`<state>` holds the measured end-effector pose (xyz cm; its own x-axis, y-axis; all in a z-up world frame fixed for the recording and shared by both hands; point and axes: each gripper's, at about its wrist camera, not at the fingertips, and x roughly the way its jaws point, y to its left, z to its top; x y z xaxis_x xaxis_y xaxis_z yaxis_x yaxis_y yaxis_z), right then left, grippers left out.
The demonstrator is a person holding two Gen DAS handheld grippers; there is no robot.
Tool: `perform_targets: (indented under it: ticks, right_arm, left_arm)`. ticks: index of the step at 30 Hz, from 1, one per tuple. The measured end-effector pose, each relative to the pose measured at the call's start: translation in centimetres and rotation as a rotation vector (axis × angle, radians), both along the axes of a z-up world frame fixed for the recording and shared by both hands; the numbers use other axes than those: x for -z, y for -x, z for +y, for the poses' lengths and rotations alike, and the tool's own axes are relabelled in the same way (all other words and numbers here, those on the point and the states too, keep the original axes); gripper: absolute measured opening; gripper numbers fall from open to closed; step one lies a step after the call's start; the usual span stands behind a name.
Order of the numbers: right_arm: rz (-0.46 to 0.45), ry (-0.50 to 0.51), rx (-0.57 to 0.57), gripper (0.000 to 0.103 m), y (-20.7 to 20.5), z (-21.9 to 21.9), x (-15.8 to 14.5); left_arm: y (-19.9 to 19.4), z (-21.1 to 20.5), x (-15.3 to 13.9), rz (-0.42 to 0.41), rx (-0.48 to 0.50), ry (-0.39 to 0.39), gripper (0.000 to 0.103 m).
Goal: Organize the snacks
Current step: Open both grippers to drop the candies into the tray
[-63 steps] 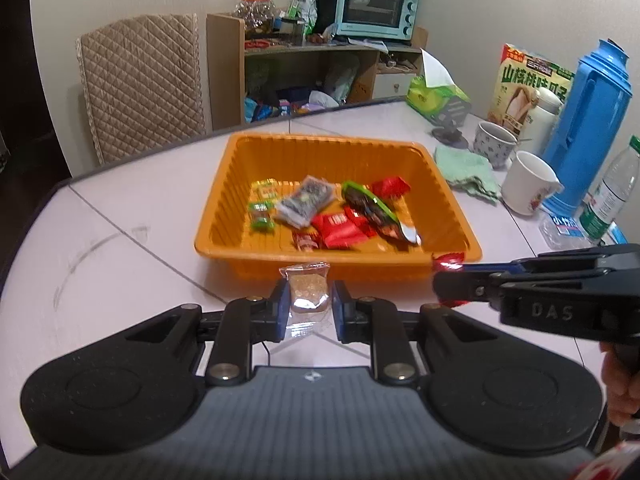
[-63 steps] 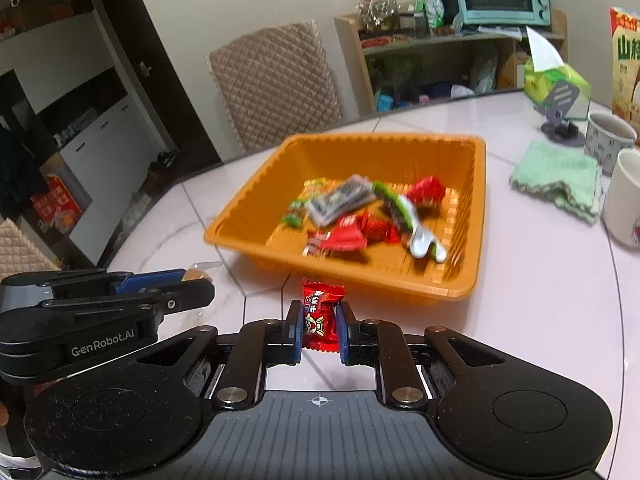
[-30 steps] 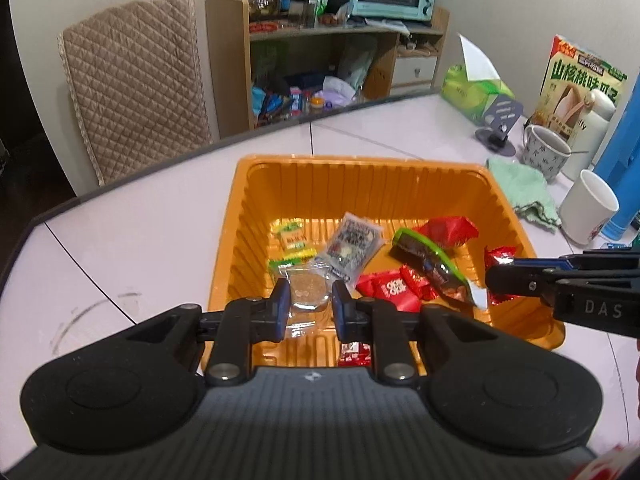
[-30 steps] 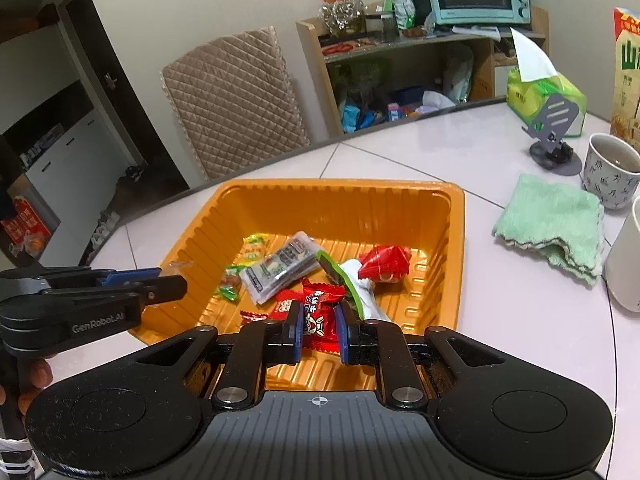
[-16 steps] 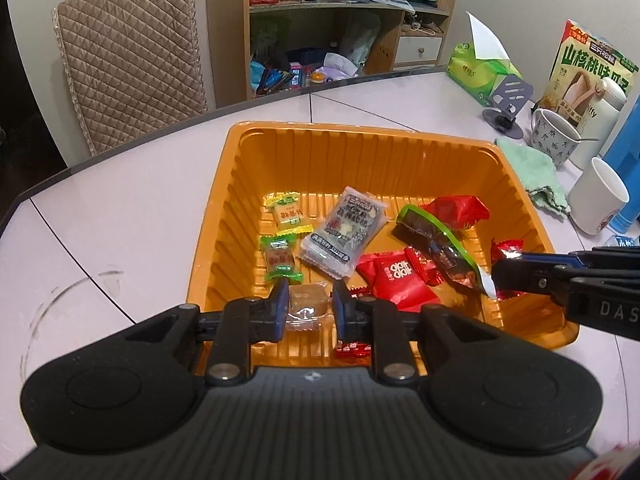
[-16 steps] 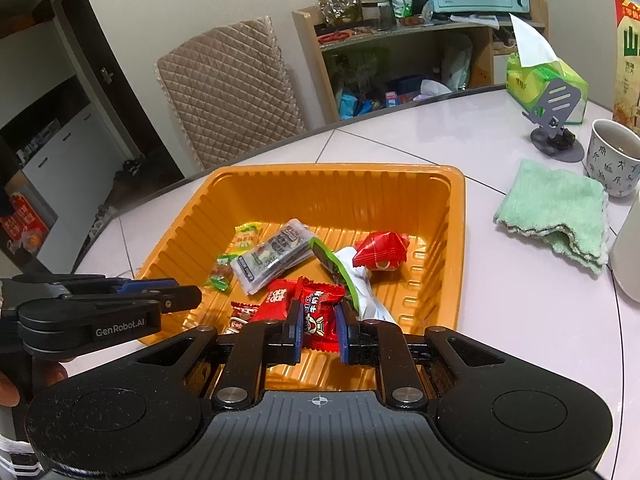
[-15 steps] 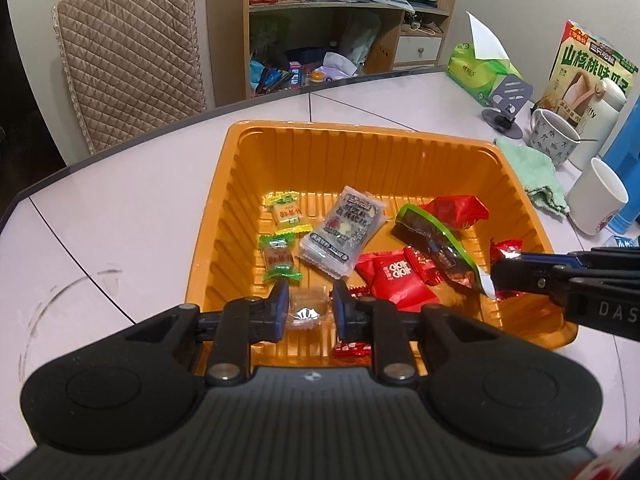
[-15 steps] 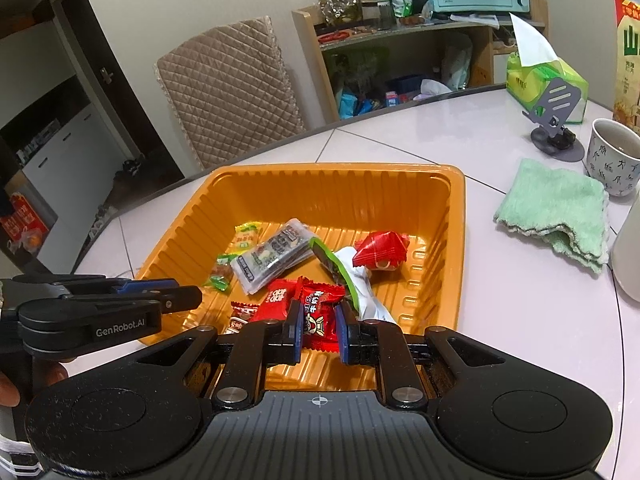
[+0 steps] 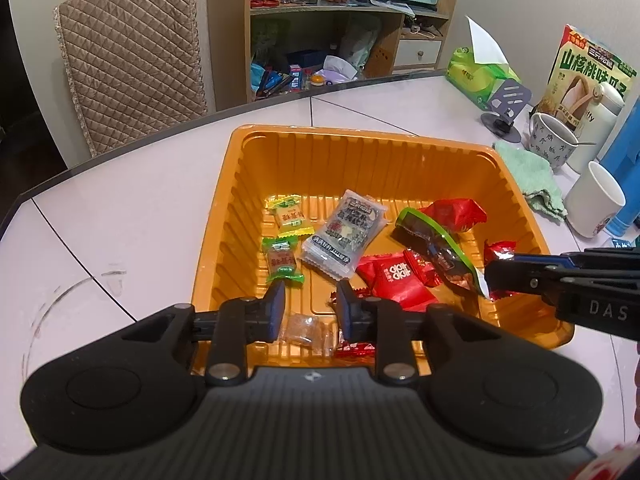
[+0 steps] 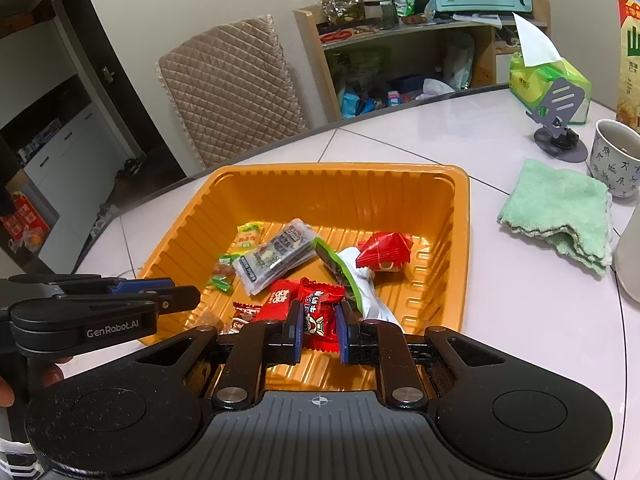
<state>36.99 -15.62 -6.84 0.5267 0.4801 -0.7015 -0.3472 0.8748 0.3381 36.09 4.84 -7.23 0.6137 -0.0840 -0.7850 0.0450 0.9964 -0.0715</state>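
An orange tray (image 9: 360,134) (image 10: 340,170) on the white table holds several wrapped snacks: red, green, yellow and a grey packet (image 9: 346,232). My left gripper (image 9: 310,300) hangs over the tray's near left corner with its jaws opening. A clear-wrapped brown snack (image 9: 306,330) lies loose on the tray floor just under them, and no pad presses on it. My right gripper (image 10: 319,322) is over the tray's near side, shut on a red candy (image 10: 320,316). In the left wrist view the right gripper (image 9: 496,276) reaches in from the right with the red candy (image 9: 498,250).
Right of the tray lie a green cloth (image 10: 560,212), a patterned mug (image 10: 616,156), a white mug (image 9: 596,204), a phone stand (image 10: 560,120) and a tissue box (image 9: 480,76). A blue flask (image 9: 628,152) stands far right. A quilted chair (image 9: 132,60) and shelf (image 9: 340,40) stand behind.
Both grippers came forward over the tray. The left jaws then spread and the clear-wrapped snack dropped onto the tray floor. The right gripper keeps its hold on the red candy.
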Motion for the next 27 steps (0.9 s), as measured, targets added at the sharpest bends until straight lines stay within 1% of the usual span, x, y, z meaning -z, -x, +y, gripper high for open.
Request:
perform_targets:
  ticks: [7,12,20,22,24,26,27]
  right_arm:
    - [-0.008,0.007,-0.011,0.018,-0.1,0.3,-0.2]
    - [-0.020,0.004,-0.007,0.018,-0.1,0.3,-0.4]
    - [-0.018,0.013,0.000,0.021,-0.2,0.3,-0.5]
    - [-0.020,0.013,0.000,0.026,-0.1,0.3,-0.5]
    - [-0.027,0.013,0.007,0.043,0.1,0.2,-0.7]
    - [-0.042,0.007,0.017,0.051,0.4,0.0,-0.9]
    - [-0.047,0.005,0.020,0.052,0.5,-0.1,-1.0]
  left_arm:
    - [0.1,-0.1,-0.3,-0.004,-0.001,0.003,0.027]
    - [0.3,0.0,-0.5,-0.012,-0.009,0.002,0.033]
    - [0.6,0.1,-0.9,-0.019,-0.021,0.003,0.035]
    - [0.7,0.1,-1.1,-0.021,-0.023,0.003,0.036]
    - [0.9,0.1,-1.2,-0.024,-0.023,0.003,0.037]
    - [1.2,0.0,-1.4,-0.027,-0.025,0.001,0.040]
    - [1.4,0.0,-1.5,-0.028,-0.027,0.001,0.040]
